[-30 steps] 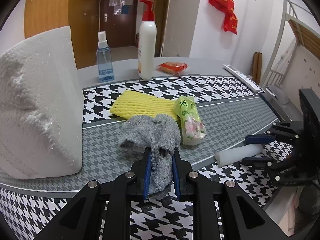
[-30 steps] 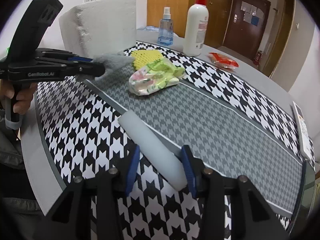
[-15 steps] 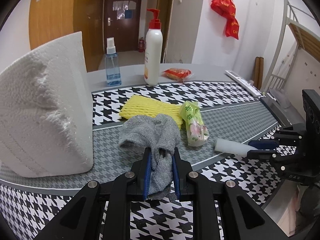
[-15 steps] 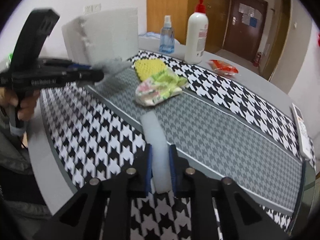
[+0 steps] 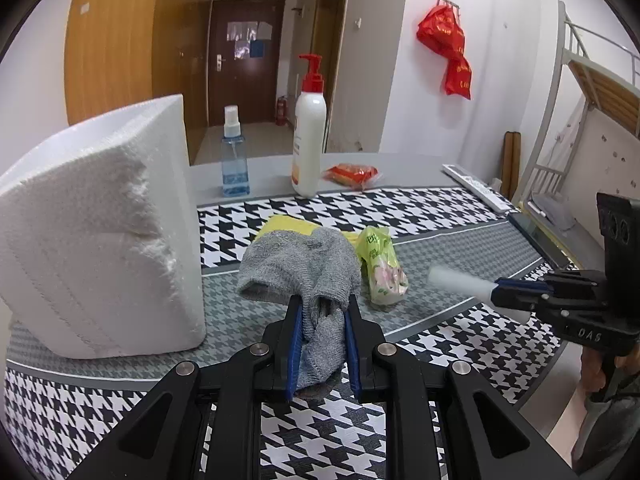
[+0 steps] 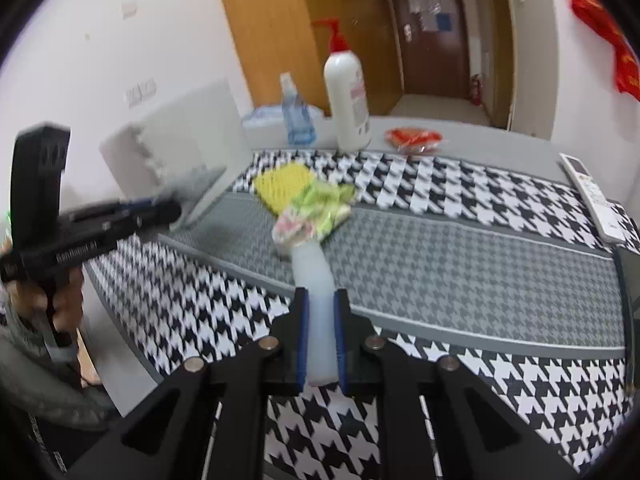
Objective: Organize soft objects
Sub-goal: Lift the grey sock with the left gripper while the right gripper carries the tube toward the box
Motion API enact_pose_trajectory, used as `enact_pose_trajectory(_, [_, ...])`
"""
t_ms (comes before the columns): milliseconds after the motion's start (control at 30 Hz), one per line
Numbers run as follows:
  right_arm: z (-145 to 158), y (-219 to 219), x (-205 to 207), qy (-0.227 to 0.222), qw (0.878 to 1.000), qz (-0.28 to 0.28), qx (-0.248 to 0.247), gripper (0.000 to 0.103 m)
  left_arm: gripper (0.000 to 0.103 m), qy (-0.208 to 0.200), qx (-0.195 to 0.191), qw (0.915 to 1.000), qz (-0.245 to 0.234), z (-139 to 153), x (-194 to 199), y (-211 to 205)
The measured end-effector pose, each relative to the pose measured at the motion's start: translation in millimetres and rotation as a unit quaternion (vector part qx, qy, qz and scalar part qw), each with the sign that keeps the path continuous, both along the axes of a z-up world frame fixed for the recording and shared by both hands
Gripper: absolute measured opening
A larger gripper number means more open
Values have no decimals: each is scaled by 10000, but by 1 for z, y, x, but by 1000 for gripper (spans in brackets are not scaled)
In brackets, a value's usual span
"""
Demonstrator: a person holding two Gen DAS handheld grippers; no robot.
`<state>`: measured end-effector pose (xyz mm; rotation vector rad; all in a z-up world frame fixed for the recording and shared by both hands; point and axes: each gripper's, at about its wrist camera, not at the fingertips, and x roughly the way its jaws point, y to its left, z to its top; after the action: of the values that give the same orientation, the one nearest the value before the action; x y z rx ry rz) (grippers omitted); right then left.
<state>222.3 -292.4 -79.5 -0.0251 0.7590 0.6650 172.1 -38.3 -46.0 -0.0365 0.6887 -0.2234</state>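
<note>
My left gripper [image 5: 320, 316] is clenched on the grey cloth [image 5: 298, 268], which bunches up ahead of the blue pads [image 5: 295, 344] and droops behind them above the houndstooth table cover [image 5: 440, 208]. My right gripper [image 6: 321, 316] is squeezed tight around the white foam stick [image 6: 316, 280], which juts forward toward the green floral packet [image 6: 316, 212] and the yellow foam net [image 6: 284, 182] beyond it. A big white foam block [image 5: 100, 232] stands just left of my left gripper.

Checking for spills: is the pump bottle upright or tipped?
Upright: the pump bottle stands on its base on the table, red pump on top.
</note>
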Motion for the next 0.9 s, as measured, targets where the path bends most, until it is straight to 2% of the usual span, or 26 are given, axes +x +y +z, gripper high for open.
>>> enact_pose_trajectory(133, [8, 1, -6, -90, 9995, -128, 258, 15, 20, -125, 68, 9999, 46, 4, -4, 1])
enact_pose_trajectory(333, [23, 9, -13, -352, 9986, -206, 330, 15, 20, -339, 85, 9994, 54, 13, -11, 3])
enact_pose_trajectory(600, [44, 26, -21, -882, 9945, -531, 164, 15, 20, -649, 161, 9977, 71, 32, -20, 5])
enact_pose_trajectory(900, [62, 43, -25, -1237, 9910, -460, 205, 15, 20, -906, 175, 9957, 112, 50, -27, 12])
